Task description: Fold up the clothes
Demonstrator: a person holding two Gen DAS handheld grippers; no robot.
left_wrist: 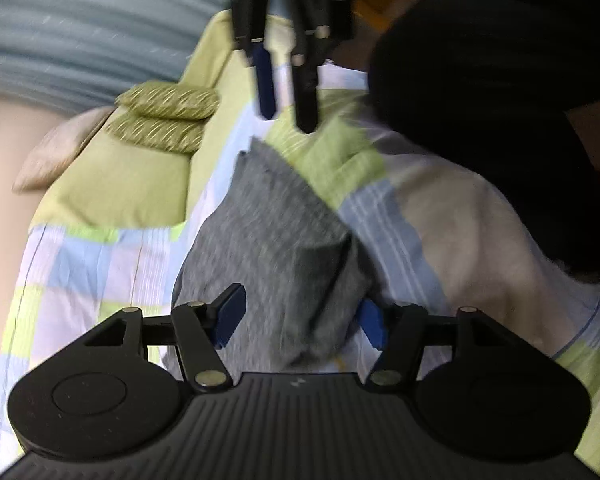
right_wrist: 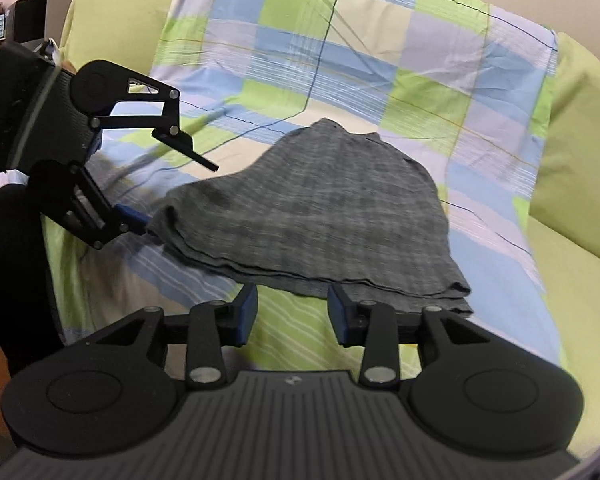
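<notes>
A grey folded garment (right_wrist: 312,208) lies on the checked sheet (right_wrist: 340,40) over a green sofa. In the left wrist view the garment (left_wrist: 276,240) runs between my left gripper's (left_wrist: 300,316) open blue pads (left_wrist: 230,316), its near edge lying between them. My right gripper (right_wrist: 292,314) is open and empty, just in front of the garment's near edge. The left gripper also shows in the right wrist view (right_wrist: 168,184) at the garment's left corner, jaws apart around it. The right gripper appears at the top of the left wrist view (left_wrist: 286,92).
A green sofa arm and cushion (right_wrist: 580,152) stand to the right. A patterned green cushion (left_wrist: 164,116) lies at the far end. The person's dark clothing (left_wrist: 500,80) fills the upper right of the left wrist view. A shelf with appliances (right_wrist: 4,28) stands at the far left.
</notes>
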